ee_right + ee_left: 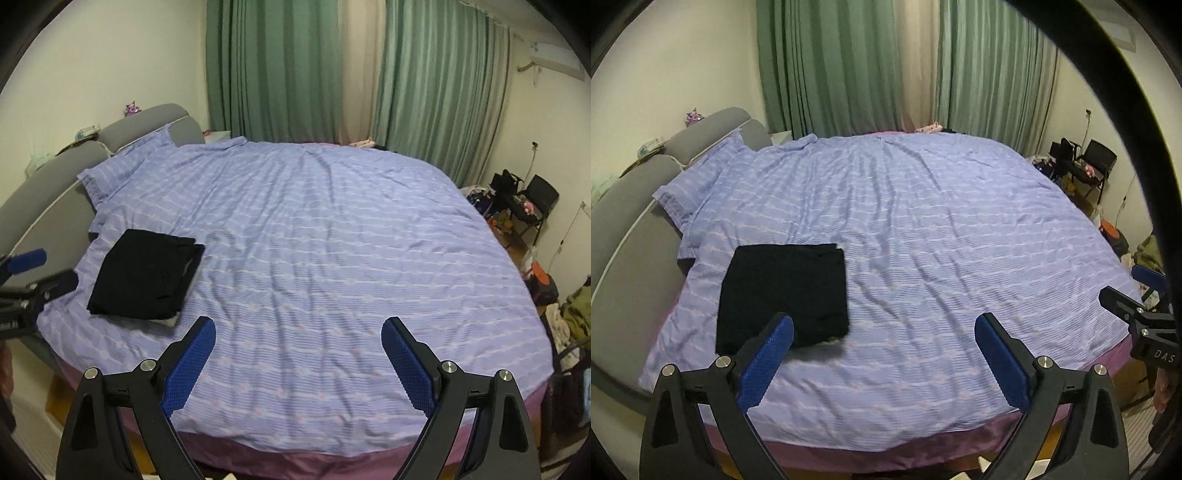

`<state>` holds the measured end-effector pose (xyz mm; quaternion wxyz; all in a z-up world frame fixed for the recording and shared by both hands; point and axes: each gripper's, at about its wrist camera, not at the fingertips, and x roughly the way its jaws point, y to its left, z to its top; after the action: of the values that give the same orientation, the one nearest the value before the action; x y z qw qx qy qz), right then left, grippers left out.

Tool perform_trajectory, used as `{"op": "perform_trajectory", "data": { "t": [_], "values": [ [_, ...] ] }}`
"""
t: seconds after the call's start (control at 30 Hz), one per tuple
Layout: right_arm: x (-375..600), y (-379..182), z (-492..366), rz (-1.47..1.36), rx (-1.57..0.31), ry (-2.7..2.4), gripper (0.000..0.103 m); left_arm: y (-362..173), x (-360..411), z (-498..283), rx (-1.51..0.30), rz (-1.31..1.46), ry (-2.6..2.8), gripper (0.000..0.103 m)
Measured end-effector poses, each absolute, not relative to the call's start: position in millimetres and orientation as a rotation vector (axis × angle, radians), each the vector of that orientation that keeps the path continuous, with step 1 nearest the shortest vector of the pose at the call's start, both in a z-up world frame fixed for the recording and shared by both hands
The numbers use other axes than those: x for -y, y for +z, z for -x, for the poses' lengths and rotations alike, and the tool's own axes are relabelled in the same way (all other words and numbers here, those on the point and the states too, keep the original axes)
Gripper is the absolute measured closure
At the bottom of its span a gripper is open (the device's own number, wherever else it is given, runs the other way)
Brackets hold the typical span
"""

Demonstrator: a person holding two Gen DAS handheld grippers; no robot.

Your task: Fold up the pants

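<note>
The black pants [785,295] lie folded into a flat rectangle on the left front part of the bed, on the lilac striped cover [923,229]. They also show in the right wrist view [146,275]. My left gripper [884,325] is open and empty, held above the bed's front edge just right of the pants. My right gripper [299,328] is open and empty, further right over the cover. The right gripper shows at the right edge of the left wrist view [1137,302]; the left gripper shows at the left edge of the right wrist view [29,273].
A grey padded headboard [635,206] runs along the left with a pillow [698,177] against it. Green curtains [849,62] hang behind the bed. A black chair [532,203] and piled clutter [569,314] stand on the floor to the right.
</note>
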<state>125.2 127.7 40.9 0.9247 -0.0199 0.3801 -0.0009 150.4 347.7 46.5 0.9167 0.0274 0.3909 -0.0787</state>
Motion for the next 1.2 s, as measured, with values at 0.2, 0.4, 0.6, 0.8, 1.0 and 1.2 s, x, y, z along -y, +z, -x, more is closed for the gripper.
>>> {"op": "perform_trajectory", "data": {
  "t": [0.2,0.4,0.6,0.8,1.0,1.2],
  "values": [
    [-87.5,52.4,-95.9,0.037,-0.754,0.010,0.011,56.2,-307.4,-115.6,-0.775,0.002,-0.134,0.003],
    [-63.0,58.6,-74.8,0.015,-0.732,0.004,0.011,66.8,-277.0,-98.4,-0.749,-0.036,-0.125,0.003],
    [-45.1,62.2,-56.1,-0.008,-0.720,-0.020,0.011,73.6,-255.8,-84.3,-0.731,-0.055,-0.145,0.003],
    [-34.5,66.4,-45.9,-0.017,-0.712,-0.030,0.011,76.0,-244.9,-74.2,-0.721,-0.058,-0.147,0.000],
    [-32.7,70.1,-42.3,-0.021,-0.706,-0.035,0.011,77.3,-245.4,-72.8,-0.714,-0.059,-0.143,0.000],
    [-32.4,74.5,-39.3,-0.016,-0.694,-0.036,0.011,76.1,-243.3,-71.7,-0.704,-0.070,-0.122,0.000]
  ]
}}
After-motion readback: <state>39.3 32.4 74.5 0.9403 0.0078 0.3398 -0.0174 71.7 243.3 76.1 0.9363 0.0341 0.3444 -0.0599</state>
